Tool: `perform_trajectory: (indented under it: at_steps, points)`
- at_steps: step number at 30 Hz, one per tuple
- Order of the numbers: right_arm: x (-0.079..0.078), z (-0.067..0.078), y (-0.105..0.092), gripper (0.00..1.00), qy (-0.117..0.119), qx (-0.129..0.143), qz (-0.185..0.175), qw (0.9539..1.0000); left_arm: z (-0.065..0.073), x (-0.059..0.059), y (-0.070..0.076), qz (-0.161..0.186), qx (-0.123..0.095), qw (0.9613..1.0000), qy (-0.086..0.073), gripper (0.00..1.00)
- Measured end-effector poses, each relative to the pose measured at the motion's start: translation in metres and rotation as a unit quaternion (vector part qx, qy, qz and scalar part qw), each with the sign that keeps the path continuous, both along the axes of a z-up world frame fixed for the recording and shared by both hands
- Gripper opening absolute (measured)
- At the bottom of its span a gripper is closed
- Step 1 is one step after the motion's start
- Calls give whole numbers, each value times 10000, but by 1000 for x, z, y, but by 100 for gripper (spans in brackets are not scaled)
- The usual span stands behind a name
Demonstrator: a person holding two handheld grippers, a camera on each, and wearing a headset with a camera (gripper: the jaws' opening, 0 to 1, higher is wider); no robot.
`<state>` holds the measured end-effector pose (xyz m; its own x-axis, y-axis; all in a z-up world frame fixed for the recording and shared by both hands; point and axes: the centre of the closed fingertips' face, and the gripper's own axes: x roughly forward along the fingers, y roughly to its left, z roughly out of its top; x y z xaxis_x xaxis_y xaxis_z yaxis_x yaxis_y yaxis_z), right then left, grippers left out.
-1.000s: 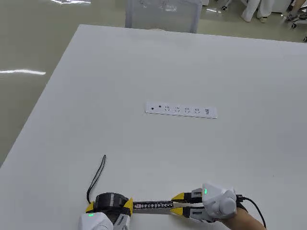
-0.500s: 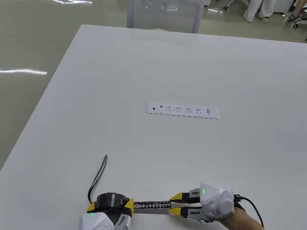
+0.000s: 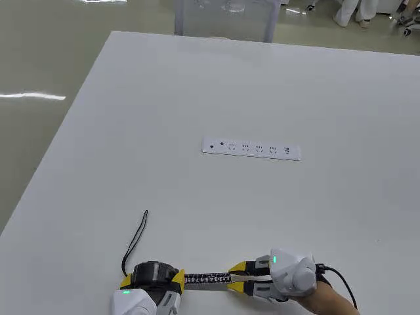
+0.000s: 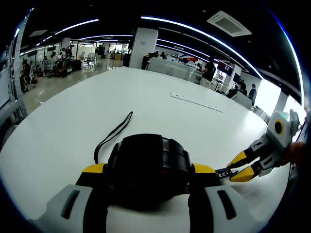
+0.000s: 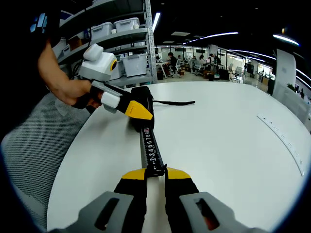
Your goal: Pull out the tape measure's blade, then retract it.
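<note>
A black tape measure (image 3: 153, 274) sits at the table's near edge, held between the yellow-tipped jaws of my left gripper (image 3: 152, 283). In the left gripper view its case (image 4: 147, 165) bulges between the jaws. A short length of black blade (image 3: 207, 279) with white numbers runs right from the case to my right gripper (image 3: 235, 276), which is shut on the blade's end. The blade (image 5: 151, 148) leads from my right gripper (image 5: 155, 173) back to the case (image 5: 143, 101). A black wrist strap (image 3: 134, 240) trails from the case over the table.
A white power strip (image 3: 251, 149) lies mid-table, well beyond the grippers. The white table (image 3: 262, 85) stretches far ahead. A cable (image 3: 341, 283) runs off the right gripper. A grey chair (image 3: 223, 18) stands at the far edge. A mesh chair back (image 5: 34, 160) is beside me.
The visible blade between the two grippers is slightly shorter; the right gripper has come a little toward the case. The left gripper holds still.
</note>
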<state>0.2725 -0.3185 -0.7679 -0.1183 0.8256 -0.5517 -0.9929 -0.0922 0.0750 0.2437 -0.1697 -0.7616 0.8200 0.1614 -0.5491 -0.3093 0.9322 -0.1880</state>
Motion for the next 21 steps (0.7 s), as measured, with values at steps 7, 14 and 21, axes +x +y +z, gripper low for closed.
perform_trajectory:
  at_steps: [7, 14, 21]
  points:
    - [0, -1, 4, 12, 10, 11, 16, 10000, 1, 0, 0, -4, -46, 10000, -11, 64]
    - [-2, -2, 9, 12, 29, 32, 38, 10000, 0, 0, 0, -24, -69, 10000, -16, 64]
    - [-4, -2, 15, 12, 27, 46, 56, 10000, -1, -1, 1, -45, -93, 9999, -25, 64]
